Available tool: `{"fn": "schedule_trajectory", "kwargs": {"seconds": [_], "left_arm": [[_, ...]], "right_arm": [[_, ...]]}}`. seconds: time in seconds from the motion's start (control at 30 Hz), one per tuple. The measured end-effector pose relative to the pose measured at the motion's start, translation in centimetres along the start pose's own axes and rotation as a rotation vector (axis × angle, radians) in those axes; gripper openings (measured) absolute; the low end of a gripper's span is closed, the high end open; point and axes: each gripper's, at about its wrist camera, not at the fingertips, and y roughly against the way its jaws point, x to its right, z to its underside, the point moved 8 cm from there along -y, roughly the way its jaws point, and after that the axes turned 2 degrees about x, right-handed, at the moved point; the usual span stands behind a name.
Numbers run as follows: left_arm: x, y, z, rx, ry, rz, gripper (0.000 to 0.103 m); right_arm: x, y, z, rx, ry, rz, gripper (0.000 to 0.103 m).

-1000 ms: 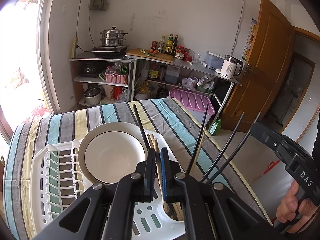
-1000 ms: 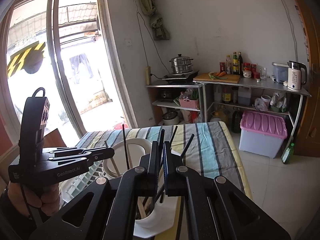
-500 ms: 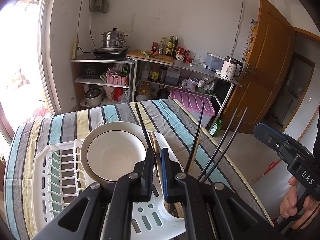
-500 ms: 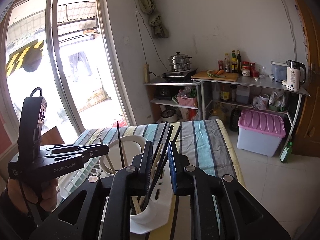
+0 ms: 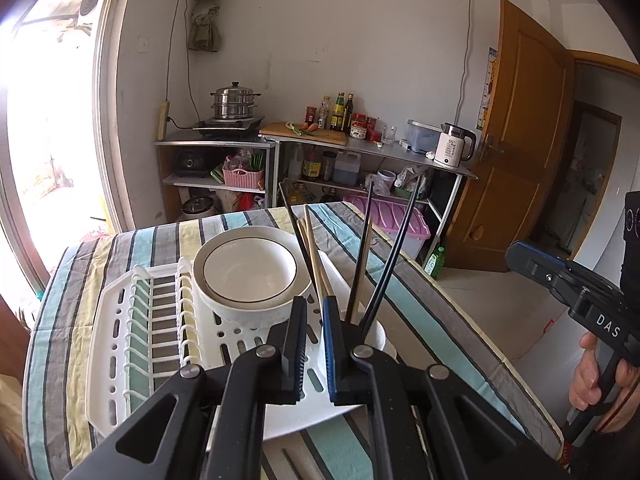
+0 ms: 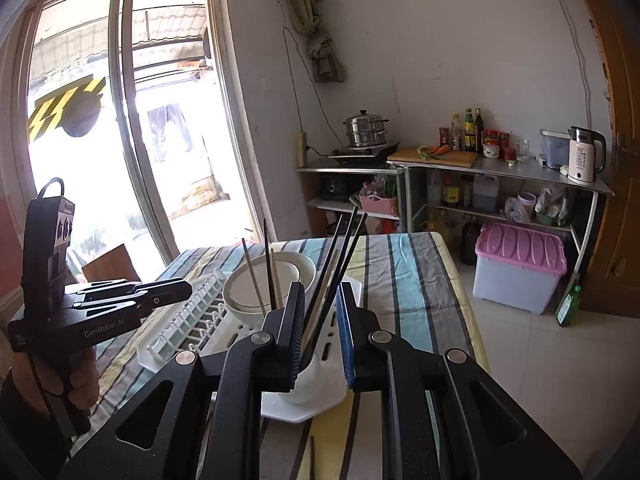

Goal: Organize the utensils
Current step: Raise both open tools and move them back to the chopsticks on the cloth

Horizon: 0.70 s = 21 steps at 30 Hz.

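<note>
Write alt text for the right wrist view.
The right gripper hangs open before a white cup of upright chopsticks on a white dish rack, beside a white bowl. The left gripper is at left.

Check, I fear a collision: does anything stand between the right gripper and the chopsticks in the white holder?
Nothing visible does. The chopsticks in the white holder rise straight ahead of the right gripper, framed by its open jaws; the bowl sits leftward.

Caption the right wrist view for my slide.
Right claw open around chopsticks standing in white cup on rack.
</note>
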Motion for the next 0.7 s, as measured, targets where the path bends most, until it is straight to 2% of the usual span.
{"fn": "schedule_trajectory", "kwargs": {"seconds": [0.2,0.4,0.53,0.7], "left_arm": [[0.7,4.1,5.5,0.004,0.028,-0.005,0.007],[1.1,6.9,11.3,-0.025,0.053,-0.015,0.007],[1.0,7.9,13.8,-0.048,0.071,-0.029,0.007],[1.5,8.3,15.1,-0.061,0.070,-0.031,0.007]], "right_arm": [[-1.8,3.1,3.6,-0.012,0.020,-0.023,0.017],[-2.8,5.4,7.6,-0.046,0.034,-0.029,0.017],[-2.9,6.4,9.9,-0.077,0.028,-0.029,0.017],[-2.9,6.9,11.6,-0.103,0.030,-0.027,0.017]]}}
